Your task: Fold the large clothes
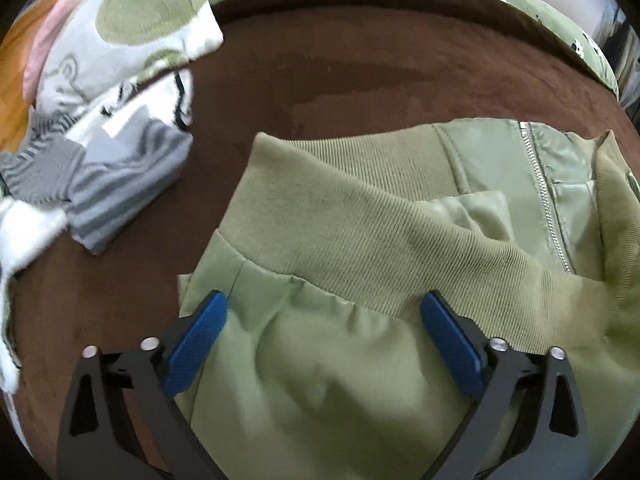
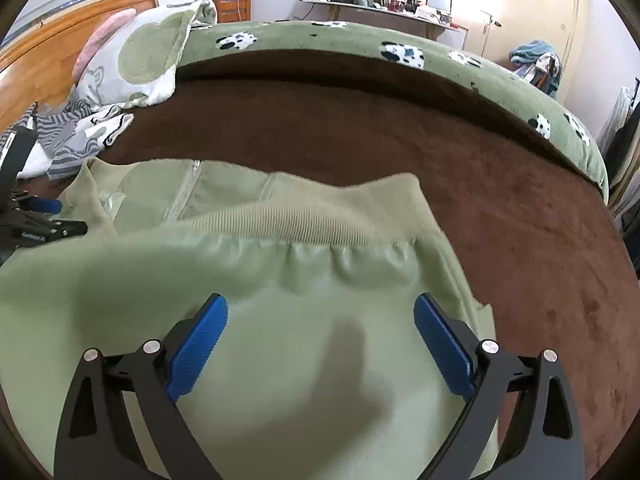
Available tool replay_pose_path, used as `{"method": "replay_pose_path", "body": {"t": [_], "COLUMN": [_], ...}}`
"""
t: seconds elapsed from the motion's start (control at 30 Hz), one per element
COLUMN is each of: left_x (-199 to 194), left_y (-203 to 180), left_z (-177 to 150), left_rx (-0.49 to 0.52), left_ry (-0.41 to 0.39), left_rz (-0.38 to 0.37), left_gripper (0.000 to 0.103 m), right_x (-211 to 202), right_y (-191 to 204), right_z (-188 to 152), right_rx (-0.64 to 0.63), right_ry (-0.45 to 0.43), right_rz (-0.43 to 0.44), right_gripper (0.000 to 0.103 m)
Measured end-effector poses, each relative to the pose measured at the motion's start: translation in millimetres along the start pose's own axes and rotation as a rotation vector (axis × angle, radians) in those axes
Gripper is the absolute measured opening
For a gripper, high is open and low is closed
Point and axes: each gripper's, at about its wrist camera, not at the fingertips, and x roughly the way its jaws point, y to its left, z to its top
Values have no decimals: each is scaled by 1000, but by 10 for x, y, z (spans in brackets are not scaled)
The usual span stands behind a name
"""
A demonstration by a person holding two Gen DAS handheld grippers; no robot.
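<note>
A light green bomber jacket (image 1: 360,216) with a ribbed hem and a silver zipper (image 1: 546,196) lies folded over itself on a brown bed cover (image 1: 360,64). My left gripper (image 1: 324,308) is open above the jacket's left part, just behind the ribbed band, holding nothing. In the right wrist view the same jacket (image 2: 280,280) fills the foreground. My right gripper (image 2: 320,312) is open over its smooth fabric near the right edge, holding nothing. The left gripper (image 2: 44,210) shows at the far left of that view, beside the jacket.
A pile of grey striped and white clothes (image 1: 104,168) lies left of the jacket, with a green-spotted pillow (image 1: 132,20) behind it. A green cow-print blanket (image 2: 400,52) borders the brown cover at the far side. A wooden headboard (image 2: 48,40) stands at left.
</note>
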Motion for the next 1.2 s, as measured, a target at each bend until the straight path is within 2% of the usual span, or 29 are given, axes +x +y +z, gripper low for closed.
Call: {"method": "replay_pose_path", "body": {"t": [0.03, 0.1, 0.13, 0.2, 0.27, 0.43, 0.53, 0.6, 0.73, 0.83, 0.87, 0.9, 0.93, 0.97, 1.1, 1.2], "left_x": [16, 17, 7, -12, -62, -281, -397, -369, -160, -135, -167, -192, -234, -299, -451, -387], "left_y": [15, 33, 39, 43, 65, 197, 259, 299, 248, 214, 227, 239, 256, 285, 377, 434], "left_z": [4, 18, 27, 43, 34, -12, 13, 69, 144, 122, 95, 80, 53, 19, -53, -87], "left_rx": [-9, -31, -36, -37, -41, -127, -163, -179, -137, -127, -142, -152, -166, -183, -227, -243], "left_ry": [0, -6, -10, -20, -42, -126, -176, -171, -129, -144, -166, -180, -198, -229, -301, -289], "left_rz": [-6, -6, -2, 18, 30, 12, 33, 30, 64, 84, 69, 59, 55, 53, 20, 8], "left_gripper": [85, 64, 59, 32, 22, 21, 21, 21, 24, 37, 45, 62, 73, 88, 97, 96], "right_x": [7, 22, 26, 18, -1, -37, 2, 49, 181, 296, 335, 379, 441, 477, 681, 810], "right_y": [3, 7, 8, 11, 5, 14, 14, 10, -22, -76, -93, -104, -116, -114, -86, -104], "right_z": [-18, -52, -59, -54, -43, 10, 46, 73, 167, 276, 301, 328, 356, 374, 420, 429], "right_rx": [0, 0, 0, 2, 6, 3, 0, 4, 14, 51, 63, 74, 81, 82, 63, 59], "right_ry": [3, 7, 9, 7, -1, -15, -11, -9, -6, -16, -13, -7, 0, 4, 42, 52], "right_rz": [1, 3, 4, 4, 8, 5, -4, -9, -22, -17, -7, 1, 6, 7, -12, -38], "right_gripper": [94, 94, 94, 94, 94, 94, 94, 94, 94, 92, 91, 90, 90, 90, 90, 93]}}
